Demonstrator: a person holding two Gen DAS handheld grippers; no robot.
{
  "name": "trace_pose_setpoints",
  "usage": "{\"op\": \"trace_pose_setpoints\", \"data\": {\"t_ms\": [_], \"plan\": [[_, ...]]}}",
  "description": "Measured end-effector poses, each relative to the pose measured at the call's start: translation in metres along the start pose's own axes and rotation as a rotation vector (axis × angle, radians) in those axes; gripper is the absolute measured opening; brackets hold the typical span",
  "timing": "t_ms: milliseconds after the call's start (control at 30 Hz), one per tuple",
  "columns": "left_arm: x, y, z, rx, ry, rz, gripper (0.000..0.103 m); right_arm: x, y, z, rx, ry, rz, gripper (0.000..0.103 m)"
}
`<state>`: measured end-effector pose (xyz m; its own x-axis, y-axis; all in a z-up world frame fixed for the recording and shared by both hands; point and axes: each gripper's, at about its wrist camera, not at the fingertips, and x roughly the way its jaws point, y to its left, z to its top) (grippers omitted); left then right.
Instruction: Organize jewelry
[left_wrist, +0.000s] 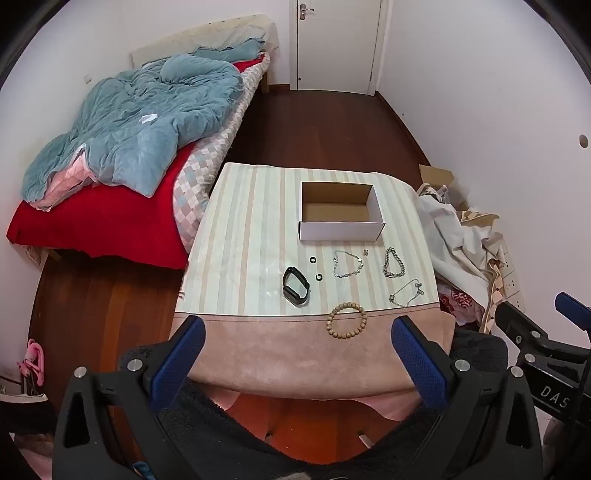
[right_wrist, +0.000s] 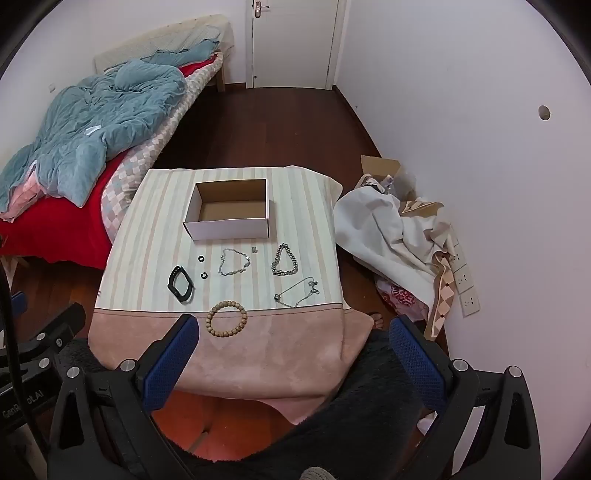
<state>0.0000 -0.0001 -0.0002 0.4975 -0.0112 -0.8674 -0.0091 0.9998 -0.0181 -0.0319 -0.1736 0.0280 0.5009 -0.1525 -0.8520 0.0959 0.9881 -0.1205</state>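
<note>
left wrist view has the jewelry spread in the centre of the frame on a cloth-covered table: a bead bracelet lowest, right on the line where the striped cloth turns pink, a black band to its upper left, two small black rings beside that, then a fine chain, a heavier chain and a thin chain off to the right. a tiny piece sits just above the fine chain; it is too small to name, maybe an earring. all of it lies apart from its neighbours, which i judge makes single picks easier.

just above the row stands an open box, nothing visible in it, its low front wall facing the jewelry. that reads as the place the pieces are meant to go, so the task looks not yet begun.

the left gripper hangs at the bottom of the frame over the pink edge, fingers wide apart and holding nothing. the right gripper in the right wrist view is likewise spread and bare, the bead bracelet just above its left finger.

outward: a bed with a blue quilt in the upper left, a door at top centre, a heap of cloth at the right.
</note>
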Motion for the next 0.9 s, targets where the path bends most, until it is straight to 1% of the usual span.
{"op": "trace_pose_setpoints", "data": {"t_ms": [33, 200, 467, 900], "plan": [[0.000, 0.000, 0.000, -0.003, 0.002, -0.006, 0.103, -0.001, 0.000, 0.000, 0.002, -0.010, 0.002, 0.103], [0.000, 0.002, 0.001, 0.004, 0.006, -0.007, 0.103, -0.001, -0.002, -0.002, 0.004, -0.008, 0.003, 0.103], [-0.002, -0.005, 0.002, 0.009, 0.000, 0.006, 0.103, -0.003, -0.003, -0.006, 0.004, -0.007, 0.009, 0.103], [-0.007, -0.011, 0.004, 0.014, -0.013, -0.001, 0.103, -0.012, -0.006, 0.000, 0.013, -0.025, -0.005, 0.103]]}}
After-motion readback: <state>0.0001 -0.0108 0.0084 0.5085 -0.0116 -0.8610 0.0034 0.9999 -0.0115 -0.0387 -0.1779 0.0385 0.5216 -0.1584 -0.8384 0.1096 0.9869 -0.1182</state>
